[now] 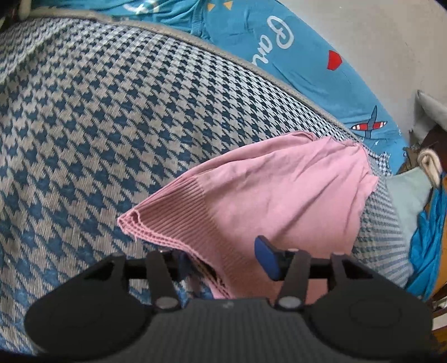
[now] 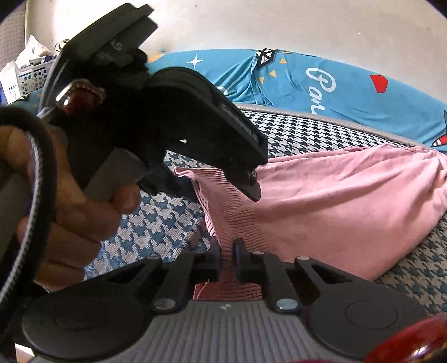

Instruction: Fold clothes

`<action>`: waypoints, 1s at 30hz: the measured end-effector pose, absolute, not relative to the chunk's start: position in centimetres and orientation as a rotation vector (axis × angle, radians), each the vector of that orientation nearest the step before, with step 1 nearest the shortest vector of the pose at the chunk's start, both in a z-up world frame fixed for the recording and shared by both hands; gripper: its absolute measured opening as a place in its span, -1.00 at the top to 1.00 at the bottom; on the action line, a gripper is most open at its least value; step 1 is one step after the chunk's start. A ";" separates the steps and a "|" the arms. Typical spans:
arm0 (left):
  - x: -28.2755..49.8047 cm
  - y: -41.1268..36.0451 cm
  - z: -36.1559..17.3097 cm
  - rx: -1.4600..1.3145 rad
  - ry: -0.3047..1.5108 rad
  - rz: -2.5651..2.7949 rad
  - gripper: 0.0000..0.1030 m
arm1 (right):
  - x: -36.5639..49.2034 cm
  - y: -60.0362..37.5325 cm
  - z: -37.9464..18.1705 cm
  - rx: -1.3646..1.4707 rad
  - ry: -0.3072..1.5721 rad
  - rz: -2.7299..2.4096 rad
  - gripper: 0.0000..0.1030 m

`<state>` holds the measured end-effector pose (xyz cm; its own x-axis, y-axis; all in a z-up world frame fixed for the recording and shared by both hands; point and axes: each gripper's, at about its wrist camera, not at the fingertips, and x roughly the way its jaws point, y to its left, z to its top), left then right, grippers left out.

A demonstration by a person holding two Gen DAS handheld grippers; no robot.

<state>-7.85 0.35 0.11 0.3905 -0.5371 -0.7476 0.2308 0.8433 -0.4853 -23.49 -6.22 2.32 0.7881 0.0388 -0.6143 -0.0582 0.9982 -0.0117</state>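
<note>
A pink garment (image 1: 279,190) lies spread over a blue-and-grey houndstooth bedcover (image 1: 97,111), its ribbed hem raised at the near end. The left tool (image 1: 223,259) hangs over that hem with its fingers apart, the knit passing loosely between them. The right tool (image 2: 226,259) is clamped on the same ribbed edge, fingers drawn close with pink cloth pinched between. In the right wrist view, a hand (image 2: 69,201) grips the handle of the left tool, just above the cover. A turquoise printed sheet (image 2: 349,86) lies beyond the bedcover, against a pale wall (image 2: 279,25).
</note>
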 end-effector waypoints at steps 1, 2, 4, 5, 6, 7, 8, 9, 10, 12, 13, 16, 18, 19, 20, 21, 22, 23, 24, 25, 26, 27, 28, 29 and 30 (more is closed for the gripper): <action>-7.9 0.2 0.2 -0.309 1.056 -0.497 0.14 | -23.5 -6.3 2.3 -0.027 0.662 0.054 0.78; -8.0 0.1 0.2 -0.292 1.047 -0.492 0.34 | -23.4 -6.4 2.4 -0.021 0.663 0.055 0.78; -8.1 0.0 0.4 -0.258 1.030 -0.482 0.67 | -23.4 -6.6 2.3 -0.005 0.667 0.060 0.79; -8.2 0.0 0.5 -0.240 1.020 -0.477 0.81 | -23.3 -6.7 2.3 0.003 0.668 0.065 0.79; -8.3 -0.1 0.6 -0.222 1.005 -0.471 0.83 | -23.3 -6.7 2.4 0.010 0.669 0.070 0.80; -8.5 -0.1 0.8 -0.204 0.990 -0.466 0.83 | -23.2 -6.7 2.4 0.011 0.668 0.073 0.80; -8.6 -0.1 1.0 -0.187 0.976 -0.460 0.84 | -23.2 -6.8 2.5 0.013 0.667 0.078 0.80; -8.8 -0.2 1.1 -0.169 0.961 -0.454 0.84 | -23.3 -6.8 2.6 0.019 0.666 0.085 0.81; -9.0 -0.2 1.3 -0.151 0.946 -0.448 0.84 | -23.4 -6.8 2.6 0.026 0.666 0.092 0.83; -9.3 -0.3 1.6 -0.116 0.917 -0.437 0.84 | -23.4 -6.6 2.8 0.044 0.669 0.105 0.84; -9.4 -0.3 1.8 -0.100 0.904 -0.431 0.84 | -23.4 -6.5 2.9 0.051 0.669 0.110 0.84; -9.5 -0.2 2.2 -0.069 0.873 -0.415 0.84 | -23.0 -6.2 3.2 0.076 0.668 0.135 0.86; -9.5 -0.2 2.5 -0.049 0.854 -0.405 0.84 | -22.5 -5.8 3.5 0.081 0.666 0.149 0.86; -9.5 0.1 2.6 -0.040 0.847 -0.399 0.84 | -22.5 -5.6 3.5 0.083 0.666 0.156 0.87; -9.5 0.4 2.8 -0.035 0.841 -0.393 0.84 | -22.5 -5.2 3.5 0.090 0.668 0.164 0.87; -9.5 0.7 2.9 -0.039 0.838 -0.388 0.84 | -22.7 -4.8 3.4 0.099 0.670 0.172 0.87; -9.4 1.2 3.0 -0.044 0.836 -0.383 0.84 | -22.3 -4.6 3.4 0.106 0.672 0.180 0.87; -9.3 1.6 3.1 -0.051 0.833 -0.375 0.84 | -22.2 -4.3 3.5 0.112 0.674 0.191 0.87; -9.2 2.1 3.3 -0.057 0.831 -0.367 0.84 | -21.9 -4.0 3.6 0.115 0.675 0.204 0.87; -9.0 2.7 3.5 -0.059 0.828 -0.357 0.84 | -21.7 -3.7 3.7 0.120 0.677 0.217 0.87; -8.8 3.2 3.7 -0.061 0.827 -0.348 0.84 | -21.4 -3.4 3.8 0.129 0.679 0.232 0.87; -8.5 3.9 3.8 -0.065 0.827 -0.339 0.84 | -21.0 -3.1 3.9 0.137 0.681 0.246 0.87; -8.3 4.4 3.9 -0.070 0.829 -0.332 0.84 | -20.7 -2.8 4.0 0.147 0.684 0.261 0.87; -8.0 5.0 4.0 -0.075 0.831 -0.324 0.84 | -20.4 -2.5 4.0 0.160 0.688 0.277 0.87; -7.7 5.6 4.2 -0.078 0.832 -0.316 0.84 | -19.9 -2.3 4.0 0.173 0.694 0.294 0.87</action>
<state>-7.73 5.61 4.17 0.6293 -0.3064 -0.7143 0.2455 0.9503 -0.1913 -19.86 -2.27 3.99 0.7301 0.3228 -0.6023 -0.2085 0.9446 0.2535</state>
